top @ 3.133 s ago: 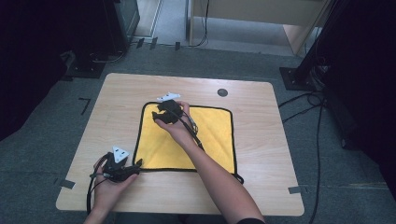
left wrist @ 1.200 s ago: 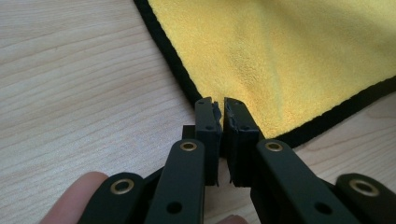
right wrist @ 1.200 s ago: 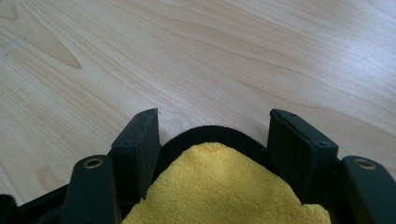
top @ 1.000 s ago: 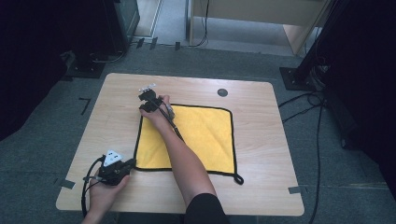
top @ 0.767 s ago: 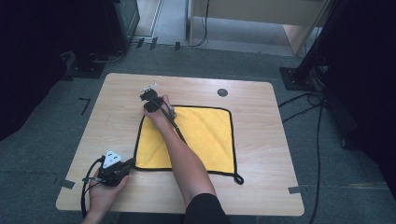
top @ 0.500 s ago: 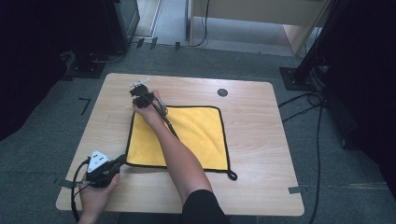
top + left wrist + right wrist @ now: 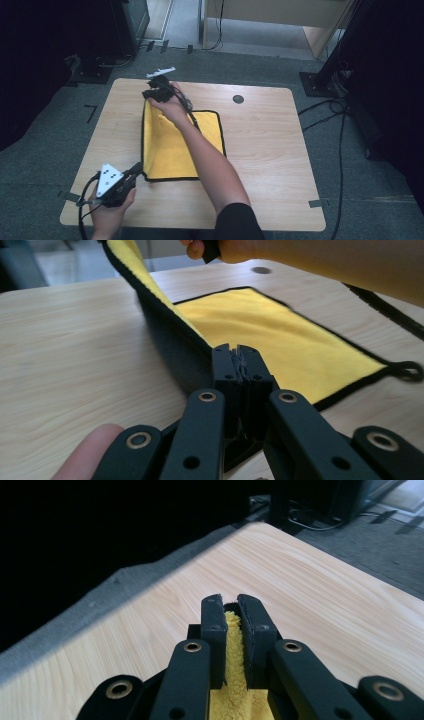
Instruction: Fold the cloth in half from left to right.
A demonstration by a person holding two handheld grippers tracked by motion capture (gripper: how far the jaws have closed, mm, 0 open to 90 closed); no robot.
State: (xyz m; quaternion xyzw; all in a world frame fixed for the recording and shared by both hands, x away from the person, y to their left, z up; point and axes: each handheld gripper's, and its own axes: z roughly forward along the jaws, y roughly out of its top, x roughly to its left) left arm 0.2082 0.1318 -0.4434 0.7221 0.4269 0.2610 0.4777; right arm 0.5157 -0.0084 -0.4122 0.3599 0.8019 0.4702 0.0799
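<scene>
A yellow cloth [image 7: 172, 145] with a black hem lies on the wooden table [image 7: 270, 150], its left side lifted. My left gripper [image 7: 136, 172] is shut on the cloth's near left corner; in the left gripper view its jaws pinch the black hem [image 7: 190, 357] of the cloth [image 7: 270, 335]. My right gripper [image 7: 147, 93] is shut on the far left corner and holds it raised above the table's far left part. The right gripper view shows yellow cloth [image 7: 232, 645] squeezed between its black jaws. A hanging loop [image 7: 405, 371] sticks out at one corner.
A round dark hole [image 7: 238, 99] sits in the table near its far edge. Black stands and cables [image 7: 330, 107] lie on the grey floor around the table. Bare wood stretches to the right of the cloth.
Both grippers have drawn the cloth's left edge leftward and up. The right gripper went toward the far left corner of the table, the left gripper moved left, and the cloth now looks narrower.
</scene>
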